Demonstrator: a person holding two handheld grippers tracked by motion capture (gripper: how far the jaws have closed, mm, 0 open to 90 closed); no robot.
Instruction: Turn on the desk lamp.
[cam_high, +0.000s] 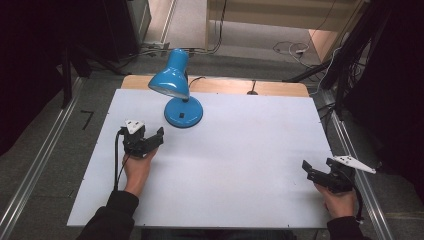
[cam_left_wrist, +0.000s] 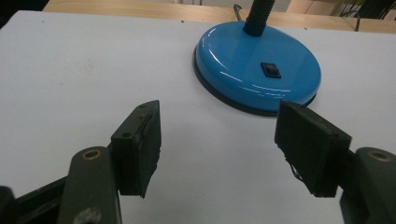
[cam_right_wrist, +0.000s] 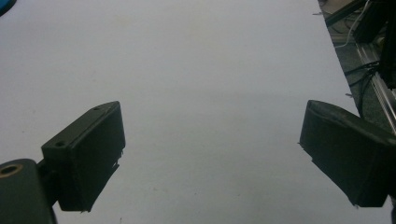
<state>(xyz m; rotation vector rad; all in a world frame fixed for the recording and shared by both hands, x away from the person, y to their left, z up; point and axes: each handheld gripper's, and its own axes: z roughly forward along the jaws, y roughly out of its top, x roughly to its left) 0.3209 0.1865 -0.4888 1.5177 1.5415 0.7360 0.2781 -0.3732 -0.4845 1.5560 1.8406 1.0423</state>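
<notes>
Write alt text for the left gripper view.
The left gripper, jaws wide open and empty, points at the round base of a blue desk lamp standing on a white table. A black switch sits on the base.

A blue desk lamp (cam_high: 177, 90) stands near the far edge of the white table (cam_high: 240, 165), its shade tilted down.

Lamp (cam_left_wrist: 258, 70) shade beyond left gripper view's edge
</notes>
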